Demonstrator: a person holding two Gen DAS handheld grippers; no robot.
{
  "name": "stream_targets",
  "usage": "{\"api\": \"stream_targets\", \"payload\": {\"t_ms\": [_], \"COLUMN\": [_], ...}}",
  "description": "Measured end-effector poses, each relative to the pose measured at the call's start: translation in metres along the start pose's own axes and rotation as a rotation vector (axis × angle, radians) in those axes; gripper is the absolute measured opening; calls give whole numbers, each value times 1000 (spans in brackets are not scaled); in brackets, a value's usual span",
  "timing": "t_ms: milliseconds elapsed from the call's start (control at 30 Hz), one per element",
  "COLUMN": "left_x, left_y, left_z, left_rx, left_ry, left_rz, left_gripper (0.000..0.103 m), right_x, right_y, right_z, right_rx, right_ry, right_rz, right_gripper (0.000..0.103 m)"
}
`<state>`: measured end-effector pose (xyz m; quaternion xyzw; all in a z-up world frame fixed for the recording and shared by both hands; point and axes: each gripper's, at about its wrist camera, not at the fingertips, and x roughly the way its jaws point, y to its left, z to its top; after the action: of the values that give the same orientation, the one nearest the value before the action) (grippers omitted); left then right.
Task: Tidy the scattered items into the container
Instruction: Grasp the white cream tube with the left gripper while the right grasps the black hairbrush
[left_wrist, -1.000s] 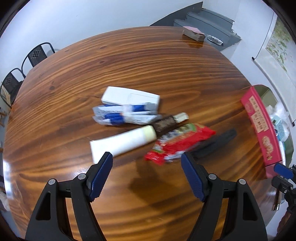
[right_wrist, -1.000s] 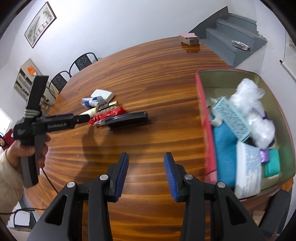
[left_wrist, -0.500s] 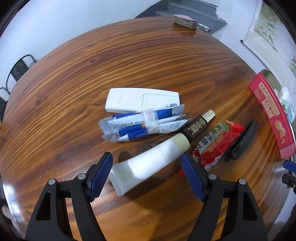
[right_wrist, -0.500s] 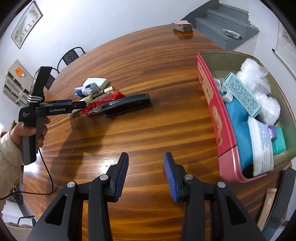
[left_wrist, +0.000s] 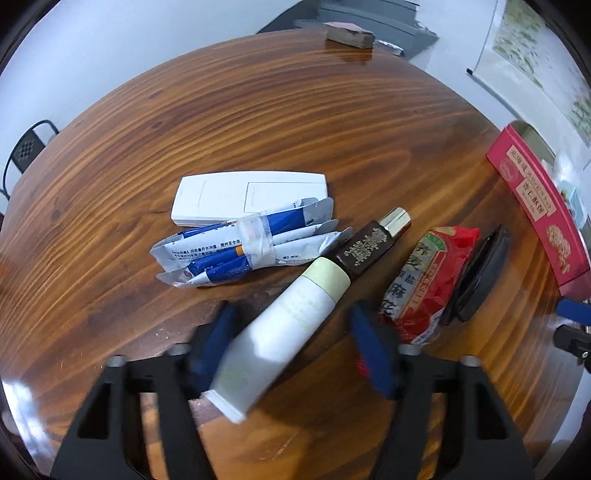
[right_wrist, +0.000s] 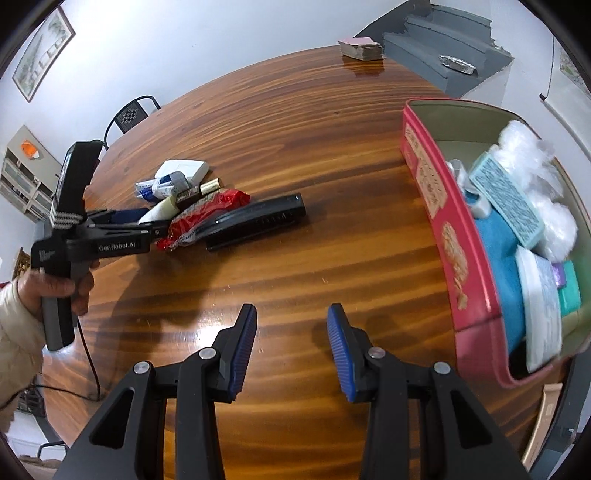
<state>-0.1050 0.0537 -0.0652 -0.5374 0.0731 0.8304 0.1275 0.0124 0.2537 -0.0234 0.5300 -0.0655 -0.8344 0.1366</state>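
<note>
A white tube (left_wrist: 280, 332) lies between the open jaws of my left gripper (left_wrist: 295, 347), apart from both pads. Around it lie a dark bottle (left_wrist: 369, 243), blue-white sachets (left_wrist: 243, 247), a white box (left_wrist: 251, 195), a red snack packet (left_wrist: 428, 277) and a black case (left_wrist: 480, 273). The red container (right_wrist: 454, 258) at right holds several items. My right gripper (right_wrist: 291, 347) is open and empty over bare table, left of the container. The left gripper (right_wrist: 144, 221) also shows in the right wrist view, at the pile (right_wrist: 207, 199).
The round wooden table (right_wrist: 295, 129) carries a small stack of cards (right_wrist: 360, 50) at its far edge. Black chairs (right_wrist: 131, 112) stand behind it. Grey steps (right_wrist: 443, 55) rise at the back right. The table edge lies close behind the container.
My left gripper has moved forward and down over the pile, so the white tube now lies between its jaws. My right gripper has drifted slightly away from the container.
</note>
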Motion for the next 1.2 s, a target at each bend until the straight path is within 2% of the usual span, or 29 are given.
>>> {"api": "stream_targets", "payload": {"t_ms": [67, 200, 333, 433, 767, 900, 1067, 1200], "left_x": [-3, -9, -13, -17, -24, -27, -27, -29], "left_y": [-1, -6, -17, -20, -15, -18, -19, -20], "left_z": [-2, -13, -24, -33, -46, -48, -49, -52], "left_rx": [-28, -106, -116, -145, -214, -216, -220, -225], "left_ry": [8, 29, 40, 43, 45, 45, 49, 53], "left_rz": [-8, -45, -61, -60, -62, -62, -62, -61], "left_gripper": [28, 28, 28, 28, 28, 28, 28, 28], "right_x": [4, 14, 30, 39, 70, 78, 78, 79], "right_y": [1, 5, 5, 5, 14, 26, 33, 34], "right_z": [5, 16, 31, 42, 71, 73, 75, 78], "right_rx": [8, 8, 55, 88, 124, 64, 27, -17], "right_ry": [9, 21, 56, 59, 83, 82, 60, 46], "right_rz": [24, 60, 136, 161, 130, 72, 49, -17], "right_gripper": [44, 44, 44, 44, 44, 72, 73, 73]}}
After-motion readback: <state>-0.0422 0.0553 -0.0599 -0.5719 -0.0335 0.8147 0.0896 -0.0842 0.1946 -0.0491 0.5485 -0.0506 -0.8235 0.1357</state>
